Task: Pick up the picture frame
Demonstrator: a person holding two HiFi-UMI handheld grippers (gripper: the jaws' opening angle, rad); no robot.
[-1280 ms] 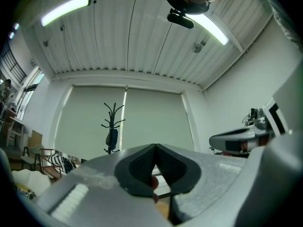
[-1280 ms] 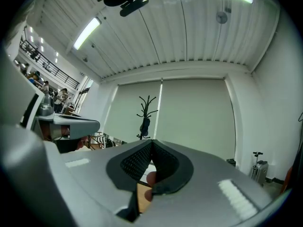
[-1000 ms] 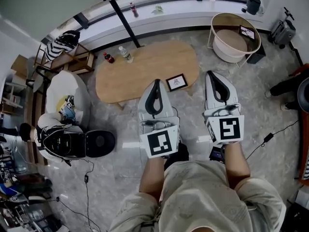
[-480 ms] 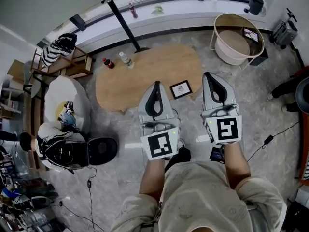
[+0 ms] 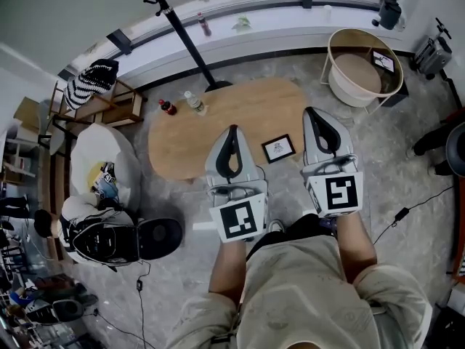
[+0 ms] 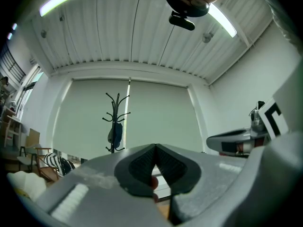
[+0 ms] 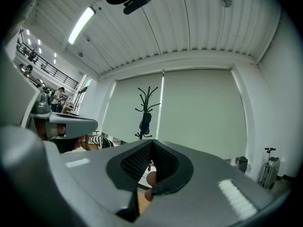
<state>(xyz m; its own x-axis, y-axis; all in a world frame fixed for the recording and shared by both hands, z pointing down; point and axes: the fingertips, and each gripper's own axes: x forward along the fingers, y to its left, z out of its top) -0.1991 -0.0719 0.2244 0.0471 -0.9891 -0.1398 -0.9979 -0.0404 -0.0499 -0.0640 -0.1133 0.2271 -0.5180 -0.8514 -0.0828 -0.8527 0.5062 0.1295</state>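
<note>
The picture frame, small and black with a white print, lies flat near the front right edge of the oval wooden table in the head view. My left gripper hangs over the table's front edge, just left of the frame. My right gripper is just right of the frame, above the table's right end. Both are held about level with their jaws together and nothing between them. In the left gripper view the left gripper hides the frame, and in the right gripper view the right gripper does the same.
Two bottles stand at the table's far left side. A black coat stand rises behind the table. A round basket table is at the far right. A white chair, a black bag and floor cables lie around.
The table and frame have slid down the head view toward me. Both grippers now reach over the table's front edge, one on each side of the frame. Jaws stayed together.
</note>
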